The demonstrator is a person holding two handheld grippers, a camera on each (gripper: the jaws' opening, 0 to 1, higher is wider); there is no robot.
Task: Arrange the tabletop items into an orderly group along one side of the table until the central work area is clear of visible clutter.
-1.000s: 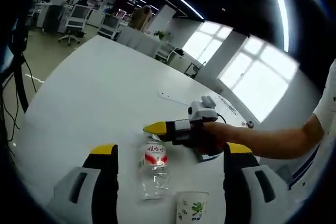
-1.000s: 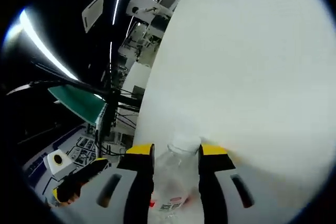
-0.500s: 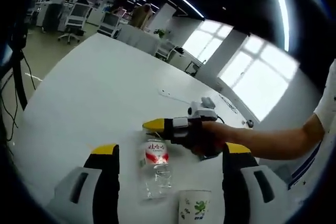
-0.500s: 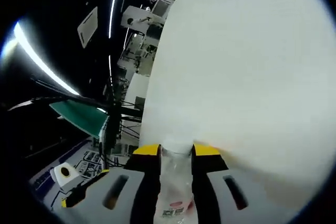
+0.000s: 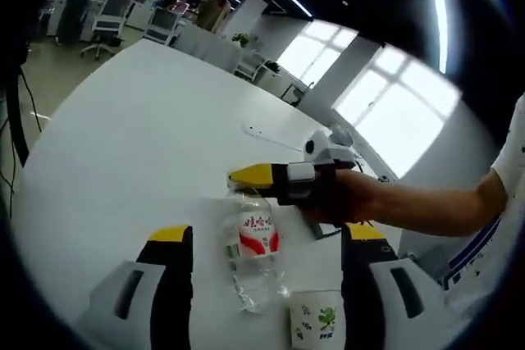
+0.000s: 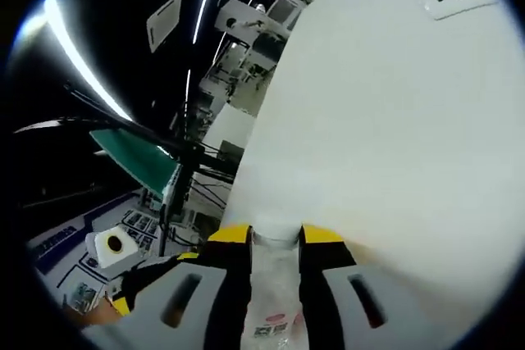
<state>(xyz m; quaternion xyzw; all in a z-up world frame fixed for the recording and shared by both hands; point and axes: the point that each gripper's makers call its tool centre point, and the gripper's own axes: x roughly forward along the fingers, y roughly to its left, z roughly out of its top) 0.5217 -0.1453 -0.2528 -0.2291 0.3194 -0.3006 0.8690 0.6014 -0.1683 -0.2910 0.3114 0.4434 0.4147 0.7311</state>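
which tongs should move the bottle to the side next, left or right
Right. The right tongs are already clamped around the bottle near its neck, while the left tongs hang open, and the paper cup stands close in front.

One water bottle point(image 5: 255, 252), one paper cup point(image 5: 319, 325), one white table point(image 5: 131, 145), two grippers

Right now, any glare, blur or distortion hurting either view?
Left gripper view: windows blown out, fisheye bends the table edge, bottle label sharp. Right gripper view: tabletop washed out, ceiling strip light flares, bottle between the claws soft.
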